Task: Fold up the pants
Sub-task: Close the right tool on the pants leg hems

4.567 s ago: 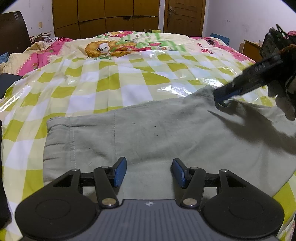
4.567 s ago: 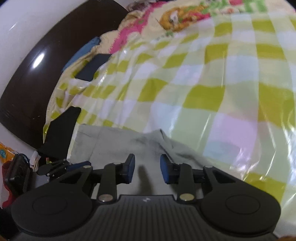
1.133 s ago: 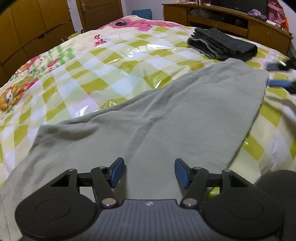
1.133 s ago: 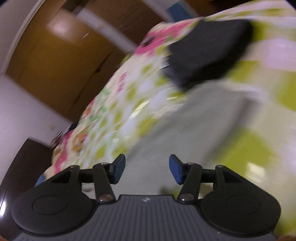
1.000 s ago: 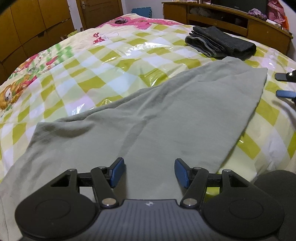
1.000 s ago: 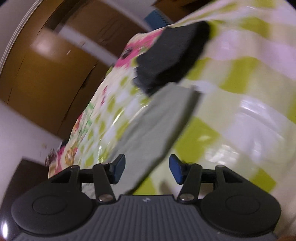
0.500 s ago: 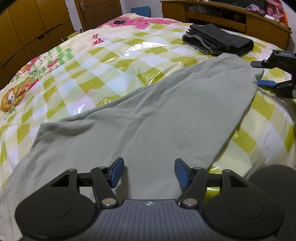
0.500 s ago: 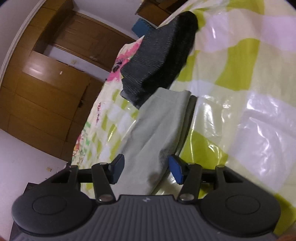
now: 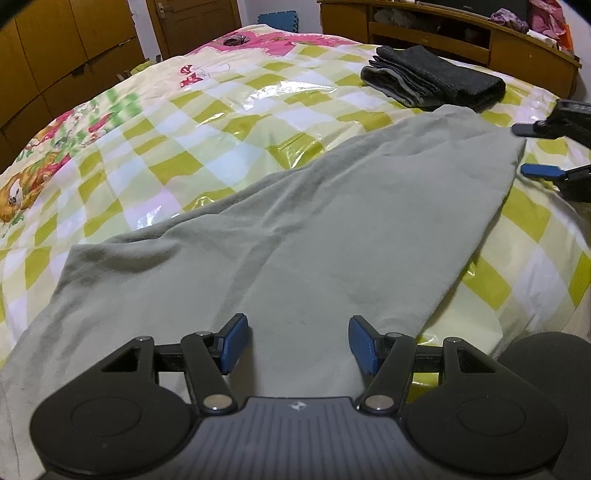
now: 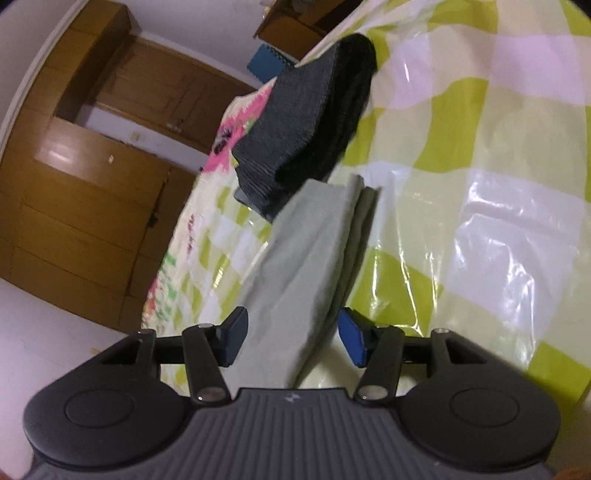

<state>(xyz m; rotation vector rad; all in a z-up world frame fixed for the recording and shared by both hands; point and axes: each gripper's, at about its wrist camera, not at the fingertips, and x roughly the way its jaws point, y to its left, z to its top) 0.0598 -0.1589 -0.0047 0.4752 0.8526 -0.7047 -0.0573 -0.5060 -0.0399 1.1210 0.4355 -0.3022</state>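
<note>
- On my left gripper [image 9: 295, 341] the blue-padded fingers [image 9: 232, 343] stand wide apart with nothing between them; they hover over the broad near part of the grey-green pants [image 9: 295, 240], and I cannot tell whether the tips touch the cloth.
- On my right gripper [image 10: 291, 339] the fingers [image 10: 351, 341] are also spread wide and grip nothing; the narrow leg end of the pants [image 10: 306, 258] runs up between them, but the pads sit clear on either side of it.
- In the left view I see the right gripper [image 9: 532, 149] at the far right, its two fingers parted one above the other, just beside the hem corner of the pants.
- The pants lie flat along the bed, one leg stacked on the other, with the double edge showing at the hem in the right view.
- The bed wears a glossy green, yellow and white checked cover [image 9: 207, 147].
- A folded dark grey garment [image 9: 436, 77] sits just past the hem; from the right view it seems to overlap or touch the hem's far corner.
- Beyond are wooden wardrobe doors [image 10: 74, 206] and a wooden shelf unit [image 9: 443, 33].
</note>
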